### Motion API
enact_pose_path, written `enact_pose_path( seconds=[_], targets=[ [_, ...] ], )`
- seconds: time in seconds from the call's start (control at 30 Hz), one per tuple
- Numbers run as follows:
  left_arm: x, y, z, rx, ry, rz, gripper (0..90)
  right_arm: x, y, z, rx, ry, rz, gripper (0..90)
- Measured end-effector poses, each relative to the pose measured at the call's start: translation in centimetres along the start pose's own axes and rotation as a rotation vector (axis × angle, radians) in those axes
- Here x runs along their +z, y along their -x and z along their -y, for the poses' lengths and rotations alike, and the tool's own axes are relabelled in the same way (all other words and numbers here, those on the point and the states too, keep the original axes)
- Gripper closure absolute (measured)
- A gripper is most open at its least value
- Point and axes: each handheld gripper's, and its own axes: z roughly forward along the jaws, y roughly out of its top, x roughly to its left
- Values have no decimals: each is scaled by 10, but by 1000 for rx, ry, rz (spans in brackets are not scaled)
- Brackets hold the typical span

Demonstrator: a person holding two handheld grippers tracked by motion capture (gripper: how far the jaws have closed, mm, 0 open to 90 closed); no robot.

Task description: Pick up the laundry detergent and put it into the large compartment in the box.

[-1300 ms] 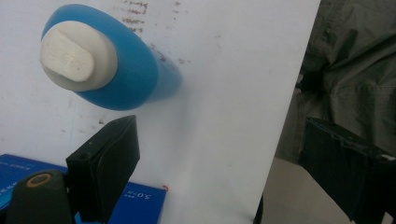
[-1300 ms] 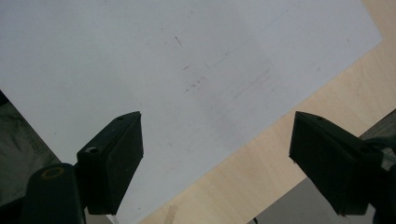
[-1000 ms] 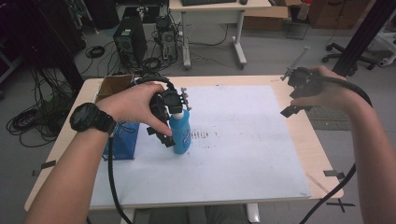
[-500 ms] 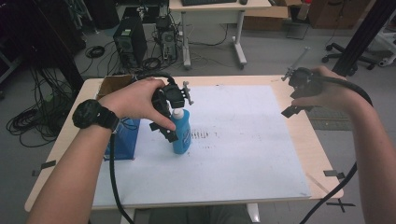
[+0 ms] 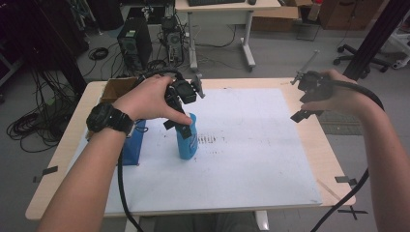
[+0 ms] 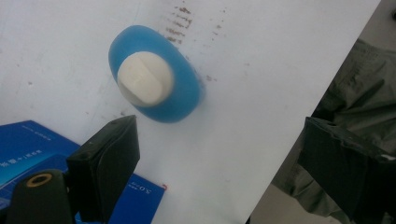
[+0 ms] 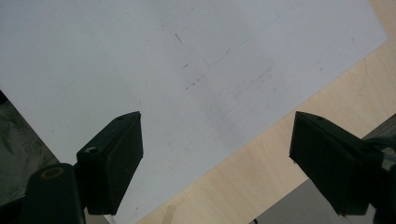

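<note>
I see even, soft overhead light on the white sheet, no glare, only faint shadows; the room's upper left corner is dim. My gripper views are softer: the near jaws and the bottle look slightly blurred.

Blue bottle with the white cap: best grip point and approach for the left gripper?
Grip the blue bottle on its body just below the white cap, coming straight down. It stands upright on the white sheet with an oval cross-section, so close across the narrow sides. The left gripper is open just above it; the blue box stands close beside it, so I'd stay vertical.
</note>
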Motion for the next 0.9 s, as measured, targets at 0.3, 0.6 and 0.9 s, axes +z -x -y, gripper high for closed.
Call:
enact_pose_path(
  seconds=[0.3,0.6,0.9],
  targets=[
    [-3,-1,-10,-146,30,-44,132,1,-1,0,-5,1,-3,172],
    [-7,-7,-14,-309,51,-81,137,1,0,0,-3,5,-5,170],
    [-7,-8,-18,-375,67,-100,137,3,0,-1,-5,1,-6,170]
  ],
)
